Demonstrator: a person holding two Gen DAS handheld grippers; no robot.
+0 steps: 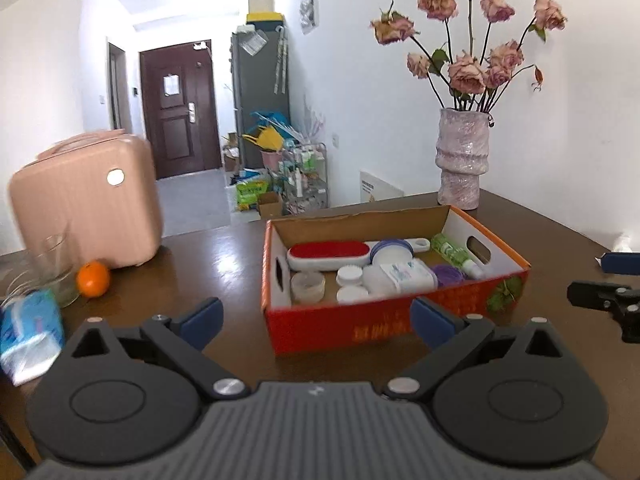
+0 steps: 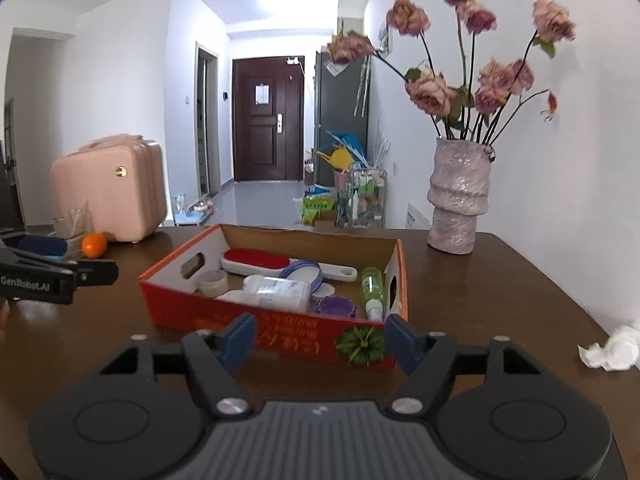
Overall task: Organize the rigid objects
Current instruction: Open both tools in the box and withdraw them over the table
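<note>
In the left wrist view, the left gripper (image 1: 316, 322) holds its two blue-padded fingers wide apart with nothing between them, just in front of the cardboard box (image 1: 394, 320). The box is the landmark: an open, shallow carton on the brown glossy table (image 1: 208, 268), with orange-red outer walls, yellow print too blurred to read, and oval handle holes in its short walls. Inside lie one lint brush (image 1: 330, 255) with a red felt face and white plastic body, one white bottle (image 1: 404, 276) with a blue label that cannot be read, one green spray bottle (image 1: 456, 254), one purple ribbed lid (image 1: 450, 274) and several round white jars and lids. Left of the box sit one orange (image 1: 93, 279), a clear glass (image 1: 52, 268), a blue tissue pack (image 1: 30, 330) and a ribbed pink case (image 1: 86, 200). Behind the box's right end stands one lumpy, pale pink vase (image 1: 462, 160) of dried roses.

In the right wrist view, the right gripper (image 2: 320, 340) also has its fingers parted and empty, close before the box's front wall (image 2: 276, 332), where a green pumpkin picture shows. At the left edge, the other gripper's black body reads "GenRobot.AI" (image 2: 26, 283). Crumpled white tissue (image 2: 614, 348) lies well to the right of the box.
</note>
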